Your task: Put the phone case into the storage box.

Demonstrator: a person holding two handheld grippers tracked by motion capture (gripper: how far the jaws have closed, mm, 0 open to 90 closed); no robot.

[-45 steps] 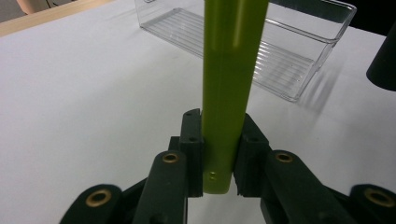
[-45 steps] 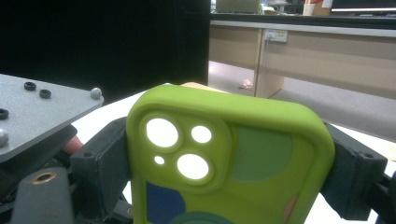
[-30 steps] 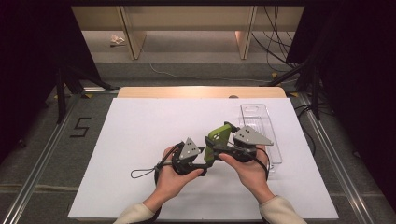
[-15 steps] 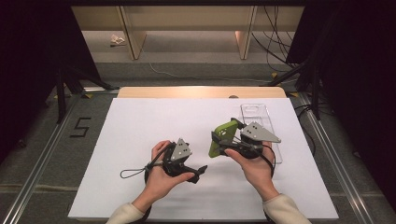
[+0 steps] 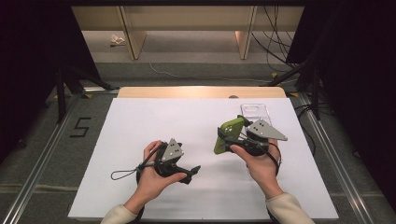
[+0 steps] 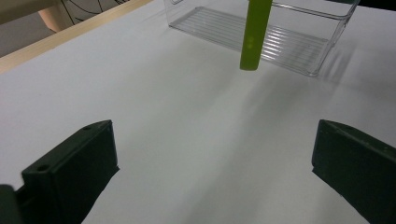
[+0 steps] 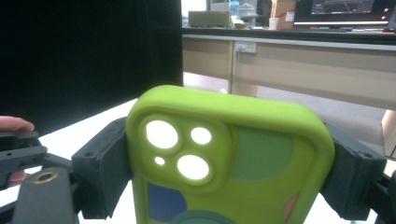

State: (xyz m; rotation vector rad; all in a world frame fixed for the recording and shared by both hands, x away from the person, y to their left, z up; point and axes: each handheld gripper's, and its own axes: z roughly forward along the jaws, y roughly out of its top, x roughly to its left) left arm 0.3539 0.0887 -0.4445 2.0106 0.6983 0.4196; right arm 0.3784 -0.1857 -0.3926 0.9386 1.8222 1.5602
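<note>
A lime-green phone case with round camera holes is held above the white table, standing on edge. My right gripper is shut on it, its pads pressing both long sides of the case. My left gripper rests low on the table to the left, apart from the case. Its jaws have just been opening and stand wide with only bare table between them. In the left gripper view the case shows edge-on, ahead of the jaws.
A clear ribbed plastic tray lies at the back right of the white sheet, just behind the case, and its wall shows past the green edge. The table's wooden strip runs along the far side. Stand legs and cables lie on the floor around.
My left gripper has let go of the green case, opened wide and drawn away to the left. The right gripper keeps the case and has tipped it more upright.
</note>
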